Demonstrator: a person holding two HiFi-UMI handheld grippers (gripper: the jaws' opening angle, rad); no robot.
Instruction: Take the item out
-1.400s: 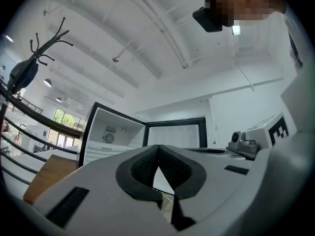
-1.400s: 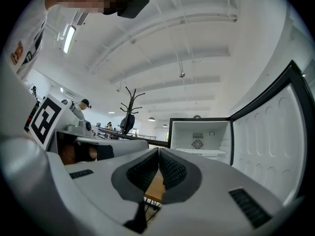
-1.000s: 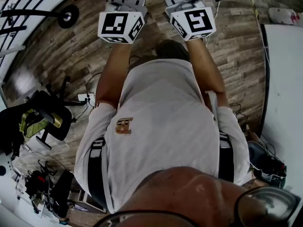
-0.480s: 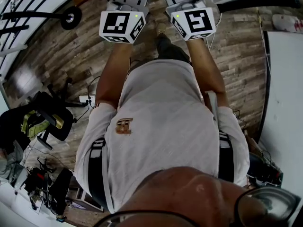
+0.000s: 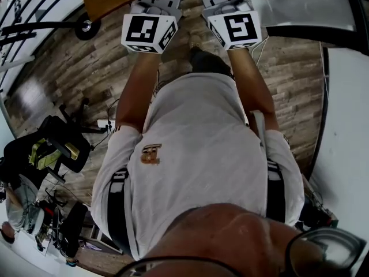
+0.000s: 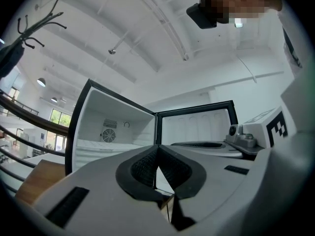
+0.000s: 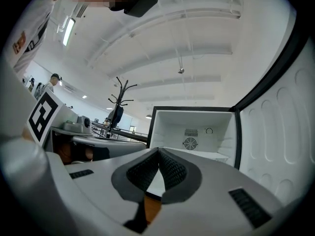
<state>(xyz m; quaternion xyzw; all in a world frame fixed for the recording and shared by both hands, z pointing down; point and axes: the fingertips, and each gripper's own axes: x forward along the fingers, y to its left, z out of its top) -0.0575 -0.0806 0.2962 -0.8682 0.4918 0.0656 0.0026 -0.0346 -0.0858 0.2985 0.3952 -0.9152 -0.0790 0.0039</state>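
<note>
A person holds the left gripper (image 6: 156, 150) and right gripper (image 7: 158, 151) side by side toward an open refrigerator (image 7: 170, 127), probably lining up to reach in. Both pairs of jaws are clenched on nothing. The item is not visible: only a bare white compartment with a fan vent (image 7: 190, 143) shows, and the jaws hide the shelves below.

White T-shirt (image 5: 202, 137) (small brown chest logo (image 5: 151, 153)), black harness straps (image 5: 117, 209).

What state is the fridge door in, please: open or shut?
Open: in the right gripper view the door stands swung aside, baring the compartment and its rear fan.
</note>
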